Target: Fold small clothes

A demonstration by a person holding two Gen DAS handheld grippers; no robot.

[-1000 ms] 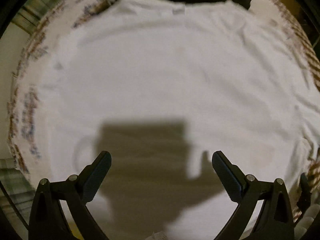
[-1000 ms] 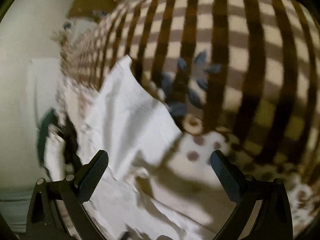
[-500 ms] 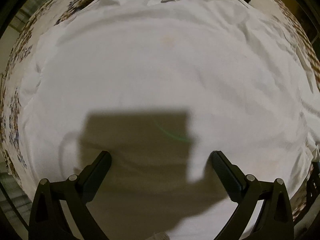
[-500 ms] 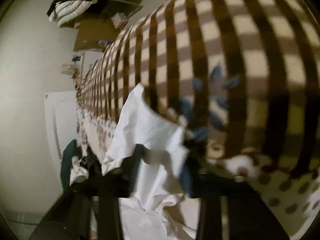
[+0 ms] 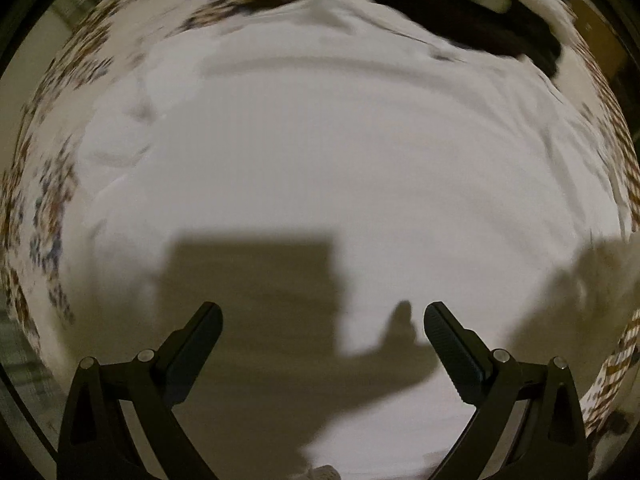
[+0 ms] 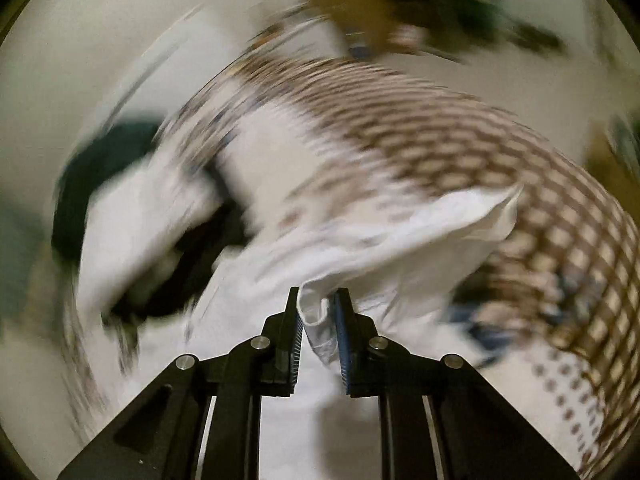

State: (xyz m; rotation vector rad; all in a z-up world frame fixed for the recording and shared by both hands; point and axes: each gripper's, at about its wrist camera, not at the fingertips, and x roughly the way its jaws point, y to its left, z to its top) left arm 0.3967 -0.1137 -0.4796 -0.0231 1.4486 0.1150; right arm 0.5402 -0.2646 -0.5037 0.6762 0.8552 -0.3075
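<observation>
White cotton fills the left wrist view: a white shirt (image 5: 320,152) lies spread flat on a patterned bedspread (image 5: 48,184), and the left tongs (image 5: 322,320) hang above it with jaws wide apart and nothing between them, their shadow falling on the cloth. In the right wrist view, heavily blurred, the right tongs (image 6: 317,310) have just been closing and now pinch a bunched fold of the shirt's edge (image 6: 320,320), the fabric trailing up from the checked blanket (image 6: 520,184). Dark clothing (image 6: 116,168) lies at the left.
</observation>
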